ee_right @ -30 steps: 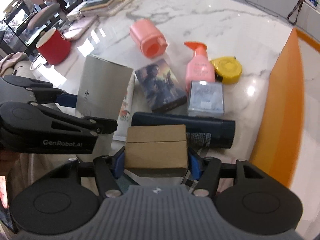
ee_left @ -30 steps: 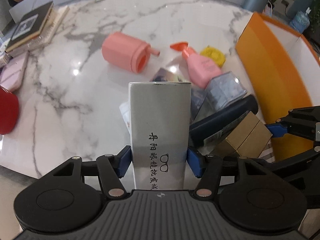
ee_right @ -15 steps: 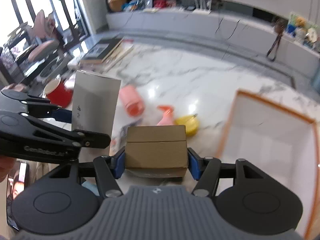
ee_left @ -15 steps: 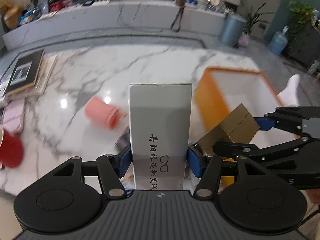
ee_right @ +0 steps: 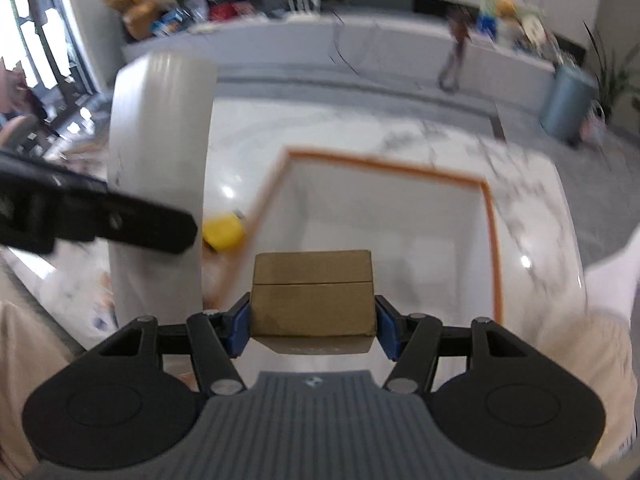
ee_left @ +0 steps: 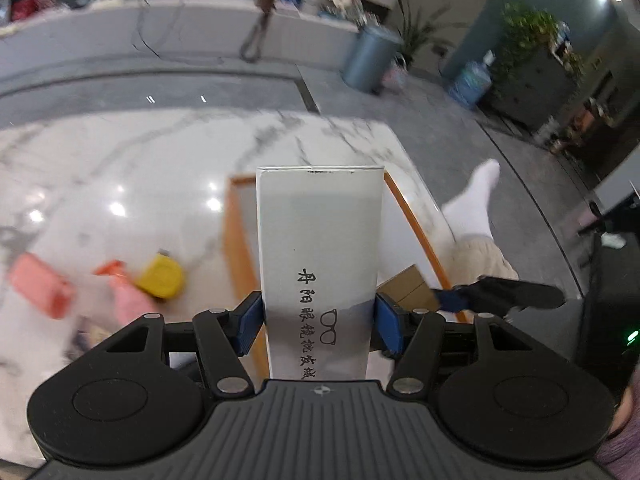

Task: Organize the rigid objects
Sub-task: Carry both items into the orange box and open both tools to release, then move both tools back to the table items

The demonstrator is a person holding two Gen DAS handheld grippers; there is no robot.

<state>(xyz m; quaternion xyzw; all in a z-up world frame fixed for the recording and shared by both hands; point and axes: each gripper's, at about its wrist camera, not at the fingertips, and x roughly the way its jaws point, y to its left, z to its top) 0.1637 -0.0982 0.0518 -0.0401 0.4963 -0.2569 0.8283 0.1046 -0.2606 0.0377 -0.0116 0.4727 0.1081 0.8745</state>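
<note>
My left gripper (ee_left: pixel 318 322) is shut on a tall silver-white glasses box (ee_left: pixel 318 248) with black print, held in the air over the near side of the orange-rimmed bin (ee_left: pixel 234 248). My right gripper (ee_right: pixel 312 326) is shut on a brown cardboard box (ee_right: pixel 313 292), held above the bin's (ee_right: pixel 490 216) white inside. The silver box (ee_right: pixel 160 184) and left gripper arm show at the left of the right wrist view. The brown box (ee_left: pixel 406 286) and a right finger (ee_left: pixel 452 298) show at the right of the left wrist view.
On the marble table (ee_left: pixel 120 168) left of the bin lie a yellow tape measure (ee_left: pixel 160 278), a pink spray bottle (ee_left: pixel 128 298) and a pink cup (ee_left: pixel 40 290). The tape measure (ee_right: pixel 222 232) also shows beside the bin. A white-socked foot (ee_left: pixel 474 204) is at the right.
Both grippers have lifted their boxes off the table pile and swung right, so they now hang over the orange bin. The views are blurred by motion.
</note>
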